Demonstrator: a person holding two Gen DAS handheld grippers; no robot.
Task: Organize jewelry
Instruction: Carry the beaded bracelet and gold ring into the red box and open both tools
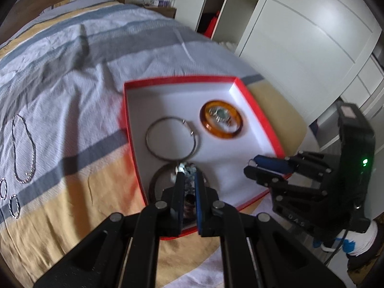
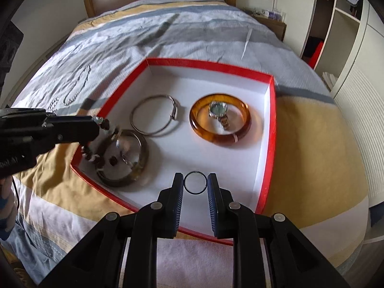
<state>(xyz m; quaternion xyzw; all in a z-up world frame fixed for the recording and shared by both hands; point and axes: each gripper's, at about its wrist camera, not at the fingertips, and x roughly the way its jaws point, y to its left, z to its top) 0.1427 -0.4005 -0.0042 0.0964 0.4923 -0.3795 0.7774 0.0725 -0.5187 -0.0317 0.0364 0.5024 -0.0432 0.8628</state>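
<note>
A red box (image 1: 254, 105) (image 2: 270, 129) with a white floor lies on the bed. In it are an amber bangle (image 1: 222, 120) (image 2: 219, 121) ringing a small watch (image 2: 218, 111), a thin silver bangle (image 1: 171, 139) (image 2: 154, 115) and a dark bangle (image 2: 124, 158). My left gripper (image 1: 189, 175) (image 2: 99, 121) is shut on a beaded bracelet (image 2: 105, 123) that dangles over the dark bangle. My right gripper (image 2: 195, 183) (image 1: 252, 165) holds a thin dark ring (image 2: 195, 183) between its fingers above the box's near part.
Silver chains (image 1: 24, 148) (image 2: 76, 86) and small hoops (image 1: 14, 206) lie on the striped bedspread (image 1: 72, 72) left of the box. White wardrobes (image 1: 300, 36) stand to the right, a nightstand (image 2: 271, 21) by the headboard.
</note>
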